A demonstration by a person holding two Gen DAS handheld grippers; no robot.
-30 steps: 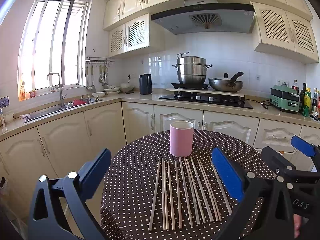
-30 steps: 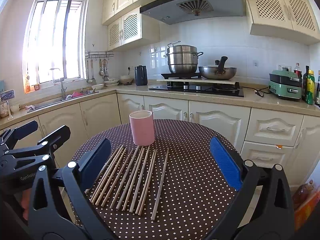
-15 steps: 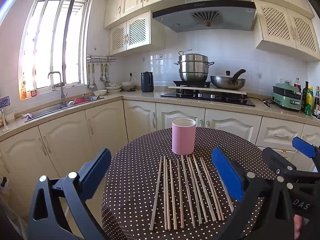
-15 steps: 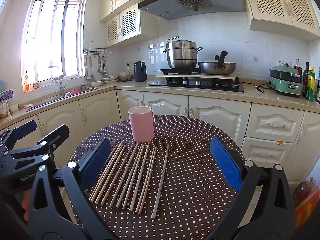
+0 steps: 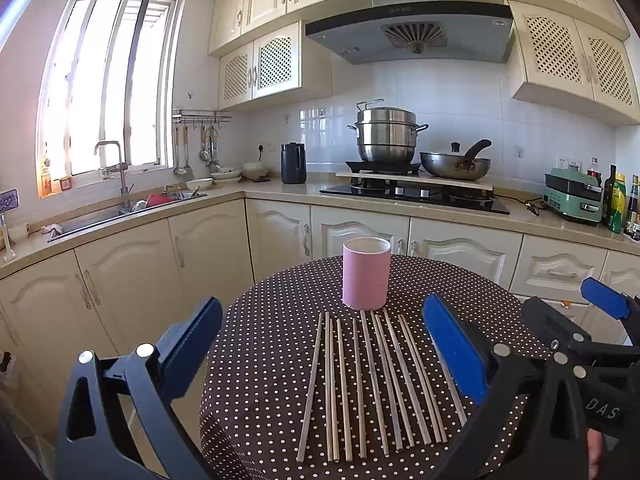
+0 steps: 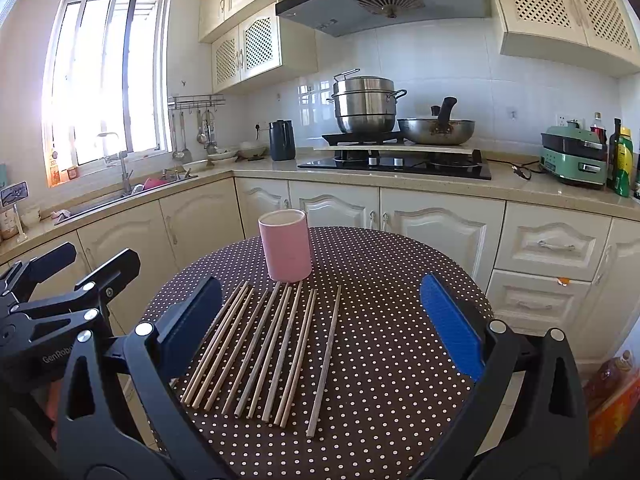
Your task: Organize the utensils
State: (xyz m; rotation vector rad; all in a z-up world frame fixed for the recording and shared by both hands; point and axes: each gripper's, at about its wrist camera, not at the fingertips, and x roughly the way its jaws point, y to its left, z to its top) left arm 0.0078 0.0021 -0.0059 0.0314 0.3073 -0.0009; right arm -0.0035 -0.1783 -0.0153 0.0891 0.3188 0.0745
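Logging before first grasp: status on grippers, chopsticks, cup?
Left hand-held gripper open, empty; right hand-held gripper open, empty. Chopsticks flat in a row on the dotted table, none in pink cup. Nothing in the way.

The left gripper (image 5: pixel 322 342) is held level and pointing forward, its two blue-padded fingers (image 5: pixel 454 348) spread wide apart with nothing between them. The right gripper (image 6: pixel 320 316) sits just beside it at about the same height, likewise spread wide and gripping nothing. A bit of hand (image 5: pixel 596 450) shows under the right one's frame.
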